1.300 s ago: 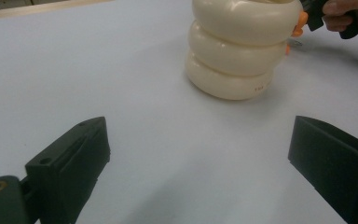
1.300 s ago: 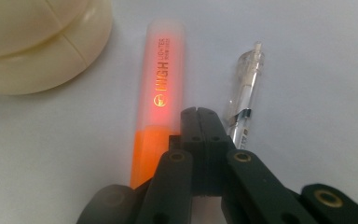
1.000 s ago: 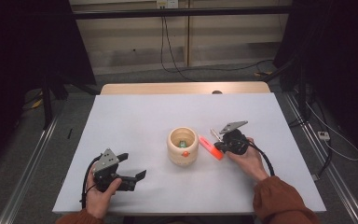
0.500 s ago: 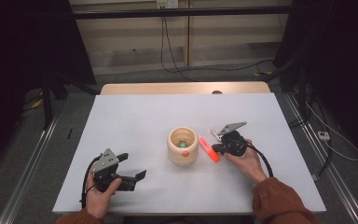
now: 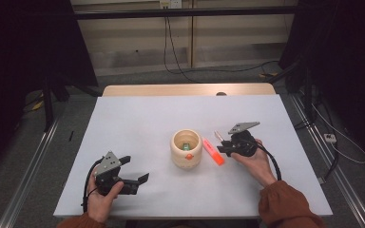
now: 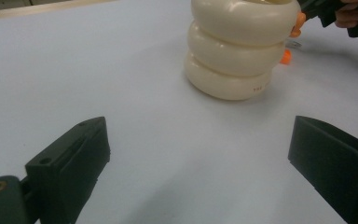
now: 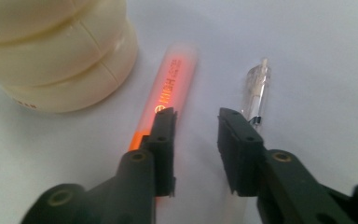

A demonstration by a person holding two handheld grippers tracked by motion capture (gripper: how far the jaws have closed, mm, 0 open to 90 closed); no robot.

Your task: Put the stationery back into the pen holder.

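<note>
A cream ribbed pot [image 5: 186, 148] [image 6: 235, 46] [image 7: 51, 51] stands mid-table with something green [image 5: 187, 145] inside. An orange highlighter [image 5: 213, 151] [image 7: 172, 84] lies flat just right of it, and a clear pen [image 5: 218, 136] [image 7: 256, 88] lies beside that. My right gripper [image 5: 222, 149] [image 7: 196, 114] is low over these two. Its jaws have just been opening and stand a little apart over bare table, one above the highlighter's end, one above the pen. My left gripper [image 5: 135, 170] [image 6: 198, 126] rests wide open near the front left, pointing at the pot, with nothing in it.
The white table [image 5: 138, 118] has bare surface at the left, back and far right. A wooden strip [image 5: 185, 90] runs along its far edge. Cables lie on the floor behind, and metal rails flank both sides.
The right gripper has edged slightly to the right, away from the pot. The highlighter lies where it was. The left hand has not moved.
</note>
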